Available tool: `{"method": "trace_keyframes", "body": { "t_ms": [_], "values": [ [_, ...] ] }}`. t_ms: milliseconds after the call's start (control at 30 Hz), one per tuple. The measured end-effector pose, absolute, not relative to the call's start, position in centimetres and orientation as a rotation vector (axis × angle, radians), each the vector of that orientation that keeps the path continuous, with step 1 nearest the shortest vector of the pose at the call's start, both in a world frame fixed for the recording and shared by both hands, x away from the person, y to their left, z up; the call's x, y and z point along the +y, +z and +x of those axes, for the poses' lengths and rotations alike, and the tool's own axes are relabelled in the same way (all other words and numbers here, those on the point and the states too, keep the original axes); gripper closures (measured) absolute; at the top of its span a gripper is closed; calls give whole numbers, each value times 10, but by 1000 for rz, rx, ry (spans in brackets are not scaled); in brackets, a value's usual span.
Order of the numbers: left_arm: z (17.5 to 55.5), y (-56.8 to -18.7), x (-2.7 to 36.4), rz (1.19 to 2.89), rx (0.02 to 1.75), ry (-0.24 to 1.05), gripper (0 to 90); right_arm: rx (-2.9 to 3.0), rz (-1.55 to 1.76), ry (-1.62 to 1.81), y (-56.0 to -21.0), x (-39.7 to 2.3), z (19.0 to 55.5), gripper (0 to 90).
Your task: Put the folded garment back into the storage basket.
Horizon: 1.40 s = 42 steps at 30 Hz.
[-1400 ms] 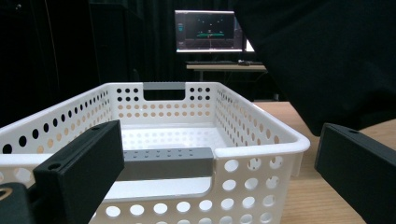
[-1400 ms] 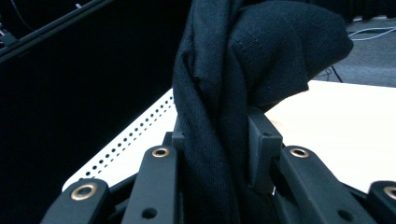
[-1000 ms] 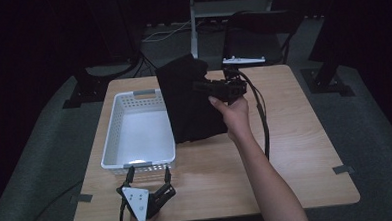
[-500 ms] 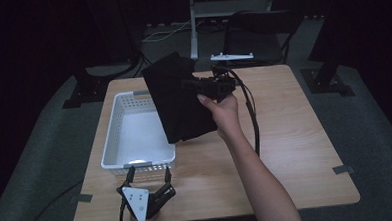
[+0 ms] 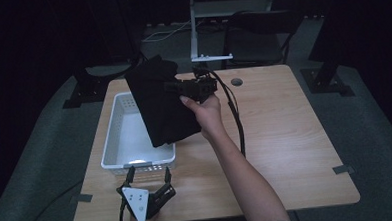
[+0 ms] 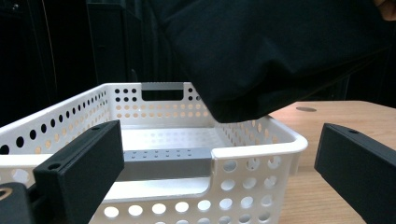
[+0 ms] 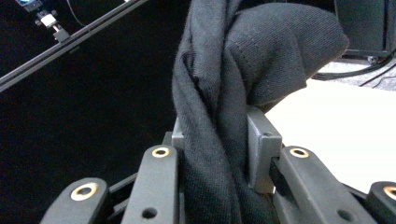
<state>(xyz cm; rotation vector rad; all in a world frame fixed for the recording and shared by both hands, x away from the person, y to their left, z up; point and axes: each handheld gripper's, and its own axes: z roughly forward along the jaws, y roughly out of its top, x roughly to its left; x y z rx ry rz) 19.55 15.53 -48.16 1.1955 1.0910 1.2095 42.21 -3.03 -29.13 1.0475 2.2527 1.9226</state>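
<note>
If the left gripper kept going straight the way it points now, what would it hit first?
Most likely the near wall of the white basket, which stands right ahead of the open left gripper. The black cloth hangs higher, above that line.

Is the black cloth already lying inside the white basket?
No, the black cloth hangs in the air from the right gripper, above the white basket, whose floor is bare in the left gripper view.

Black cloth (image 5: 159,104) — bunched, hanging in air over white basket (image 5: 117,154) — clear of table.
</note>
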Motion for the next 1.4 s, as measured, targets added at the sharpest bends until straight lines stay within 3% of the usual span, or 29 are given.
{"method": "trace_keyframes", "body": {
  "t_ms": [1400],
  "values": [
    [195, -482, 156, 1204, 1074, 1198, 27, 2293, 1131, 2029, -333, 53, 435, 699]
  ]
}}
